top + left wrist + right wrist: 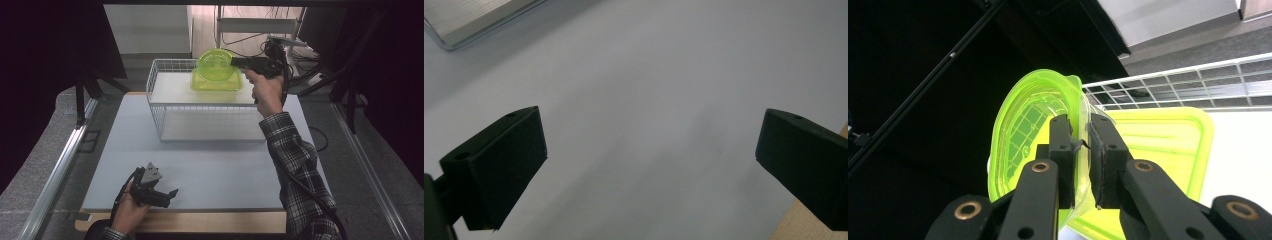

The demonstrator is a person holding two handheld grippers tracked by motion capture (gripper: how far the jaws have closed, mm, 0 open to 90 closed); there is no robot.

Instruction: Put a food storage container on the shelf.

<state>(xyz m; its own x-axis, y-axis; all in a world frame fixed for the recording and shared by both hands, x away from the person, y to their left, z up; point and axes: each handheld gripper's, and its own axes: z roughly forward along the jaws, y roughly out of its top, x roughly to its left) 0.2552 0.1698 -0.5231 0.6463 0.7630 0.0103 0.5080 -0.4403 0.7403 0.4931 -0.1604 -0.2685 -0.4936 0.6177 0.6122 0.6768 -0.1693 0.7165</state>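
**A:** ok so what's going on with the green stuff? I count two pieces.

**B:** yep. There's a round green bowl (215, 62) and a squarish green tray (216, 80) under it. The tray sits on the top shelf of the white wire rack (165, 107), toward the back. The bowl is held just over the tray, tipped a bit, so you look into it from the high view.

**A:** anything in the bowl?

**B:** looks empty to me. In the right gripper view the bowl (1028, 125) is see-through and you can make out the rack wires through its wall. The tray (1168, 145) looks bare too, though the jaws hide part of it.

**A:** and who's holding the bowl?

**B:** the right gripper (235, 62). Up close, the right gripper (1081, 145) has its jaws pinched narrow on the bowl's rim, one jaw inside the wall and one outside. The right hand (265, 90) reaches out over the rack's right end, in a plaid sleeve (295, 155).

**A:** rack's lower shelf?

**B:** nothing on it that I can see.

**A:** left side?

**B:** the left gripper (167, 195) is down near the front edge of the table (225, 170), well apart from the rack, in the left hand (131, 212). In its own view the left gripper (649, 165) has its jaws spread wide with just grey tabletop between them, holding nothing. A metal rail (479, 20) pokes in at the top left corner there.
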